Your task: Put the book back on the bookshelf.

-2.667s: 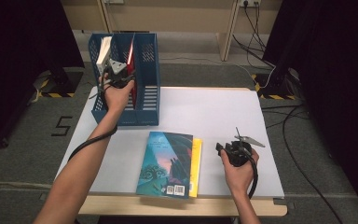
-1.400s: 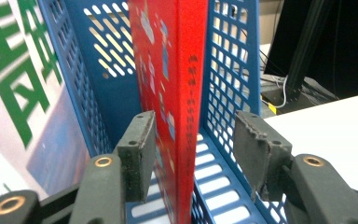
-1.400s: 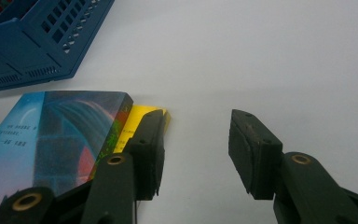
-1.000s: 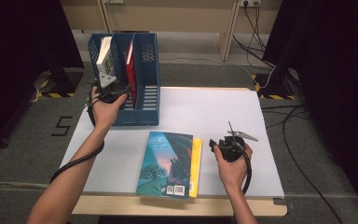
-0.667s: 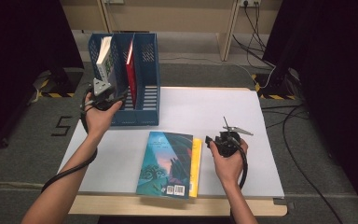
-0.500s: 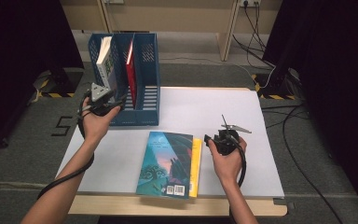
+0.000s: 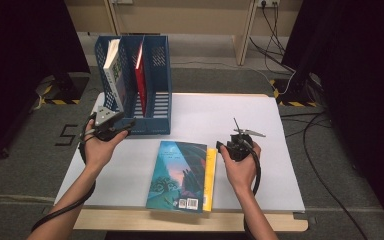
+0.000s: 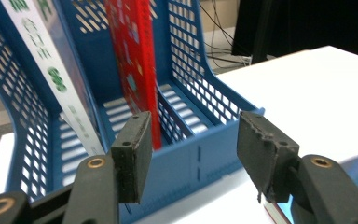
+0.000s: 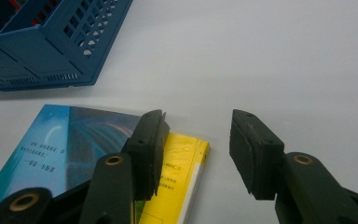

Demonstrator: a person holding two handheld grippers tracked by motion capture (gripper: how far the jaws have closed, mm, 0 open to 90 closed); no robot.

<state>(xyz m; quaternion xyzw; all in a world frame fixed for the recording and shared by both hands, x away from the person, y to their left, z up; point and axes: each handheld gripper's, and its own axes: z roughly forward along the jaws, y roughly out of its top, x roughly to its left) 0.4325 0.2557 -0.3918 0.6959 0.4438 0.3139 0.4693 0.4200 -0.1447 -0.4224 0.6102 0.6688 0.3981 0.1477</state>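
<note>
Left gripper (image 7: 111,127): held in the left hand at the table's near-left part, just in front of the blue file rack (image 7: 156,95); jaws apart with nothing between them, plain in the left gripper view (image 8: 190,156), where the gap frames the rack's low front wall.
Right gripper (image 7: 228,148): held in the right hand near the middle of the table, just beside the right edge of the lying books; jaws spread wide and empty in the right gripper view (image 9: 196,149), one jaw over the yellow book's corner, the other over bare table.
Teal book (image 7: 177,174): flat on the white table (image 7: 280,165) near its front edge, back cover up with a barcode at the near end, lying on top of the yellow book.
Yellow book (image 7: 209,177): flat beneath the teal one, showing as a strip along its right side; touching of jaw and book cannot be told.
Blue file rack: upright at the table's far-left corner, three slotted compartments, open fronts toward the person.
White book (image 7: 114,75): standing in the left compartment, leaning.
Red book (image 7: 139,75): standing in the middle compartment, leaning slightly; right compartment bare.
</note>
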